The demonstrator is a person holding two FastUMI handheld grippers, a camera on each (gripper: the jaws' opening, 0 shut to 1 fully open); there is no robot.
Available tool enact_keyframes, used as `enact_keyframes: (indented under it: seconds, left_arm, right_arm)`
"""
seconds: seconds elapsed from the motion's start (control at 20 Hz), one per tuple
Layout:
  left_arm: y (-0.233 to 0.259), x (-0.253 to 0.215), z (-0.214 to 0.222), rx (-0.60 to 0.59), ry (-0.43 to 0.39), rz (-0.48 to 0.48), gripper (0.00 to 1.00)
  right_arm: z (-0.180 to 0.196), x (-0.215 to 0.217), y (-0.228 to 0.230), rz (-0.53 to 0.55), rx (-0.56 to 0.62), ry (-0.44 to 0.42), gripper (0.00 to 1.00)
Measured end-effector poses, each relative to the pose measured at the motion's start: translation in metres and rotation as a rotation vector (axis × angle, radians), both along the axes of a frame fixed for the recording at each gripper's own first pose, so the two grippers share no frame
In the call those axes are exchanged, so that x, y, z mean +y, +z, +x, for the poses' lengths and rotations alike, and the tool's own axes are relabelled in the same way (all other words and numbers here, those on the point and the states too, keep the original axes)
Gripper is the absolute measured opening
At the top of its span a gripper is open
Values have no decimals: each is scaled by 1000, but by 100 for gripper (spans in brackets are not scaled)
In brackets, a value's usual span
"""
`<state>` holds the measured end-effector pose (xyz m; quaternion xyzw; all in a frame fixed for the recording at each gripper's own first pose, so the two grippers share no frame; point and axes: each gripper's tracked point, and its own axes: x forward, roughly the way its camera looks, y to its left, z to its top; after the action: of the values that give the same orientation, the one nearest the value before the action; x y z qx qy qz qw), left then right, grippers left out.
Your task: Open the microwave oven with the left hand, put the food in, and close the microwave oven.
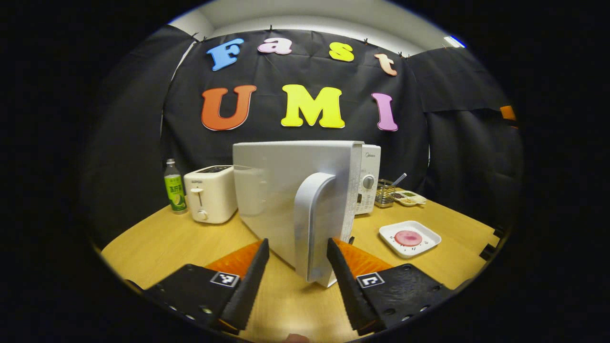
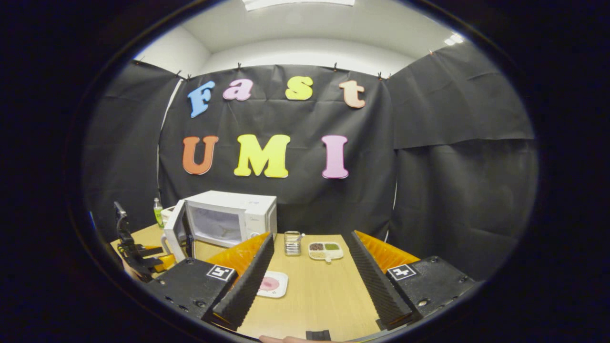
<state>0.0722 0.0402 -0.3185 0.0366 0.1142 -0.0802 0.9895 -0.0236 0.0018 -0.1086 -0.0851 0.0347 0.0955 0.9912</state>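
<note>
Microwave: one; door swung open, handle between the left gripper fingers, untouched
Food: one pink slice on one white plate; right of gripper
Left gripper: spread
Right gripper: spread, empty

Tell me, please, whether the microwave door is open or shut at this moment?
Open. In the right gripper view the microwave door stands swung out to the left, showing the empty cavity of the microwave.

Black cloth wall encloses booth on three sides, clipped along top edge. White wall above it; ceiling light panel lit. Light wood-grain surface below.
</note>
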Motion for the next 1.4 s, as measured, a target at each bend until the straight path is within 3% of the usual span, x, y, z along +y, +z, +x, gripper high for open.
enact_keyframes:
  seconds: [0.05,0.1,0.15,0.2,0.25,0.3,0.35,0.45,0.5,0.55,0.6,0.65,0.85,1.0,1.15,1.2,1.25,1.35,1.4]
  left_arm:
    - [4,14,-11,-19,29,-10,84]
    - [7,24,-21,-22,49,-29,92]
    - [8,35,-31,-20,73,-39,93]
    - [12,46,-40,-24,106,-45,92]
    - [17,53,-49,-28,122,-57,92]
    - [23,57,-57,-37,133,-70,92]
    - [29,60,-66,-46,140,-77,92]
    - [47,65,-82,-97,151,-70,92]
    - [54,66,-87,-107,158,-70,92]
    - [62,65,-91,-111,164,-71,92]
    - [72,63,-96,-116,173,-68,92]
    - [83,63,-99,-123,188,-63,92]
    - [121,72,-109,-140,309,13,92]
    - [145,54,-111,-168,295,44,92]
    - [167,43,-106,-188,280,11,92]
    - [174,38,-104,-189,276,-1,92]
    - [180,34,-102,-191,271,-15,92]
    - [195,23,-95,-201,257,-43,92]
    - [202,18,-91,-207,253,-54,92]
  right_arm:
    - [2,0,-4,-3,4,-2,100]
    - [5,2,-8,-7,10,-6,100]
    - [10,2,-13,-11,20,-12,93]
    - [13,2,-18,-15,35,-20,93]
    - [16,4,-24,-18,51,-24,100]
    - [17,5,-29,-22,64,-27,100]
    - [20,6,-35,-30,73,-32,93]
    - [28,9,-43,-53,90,-31,93]
    - [34,10,-49,-59,107,-34,100]
    - [42,10,-55,-62,130,-37,100]
    - [50,9,-62,-64,157,-49,93]
    - [59,8,-68,-73,193,-63,100]
    - [98,18,-93,-110,306,-58,100]
    - [121,33,-131,-127,458,-20,100]
    - [139,45,-175,-138,636,31,100]
    - [143,48,-191,-130,697,43,94]
    - [145,49,-205,-123,758,53,100]
    - [151,54,-227,-102,859,79,100]
    - [156,59,-238,-81,898,106,93]
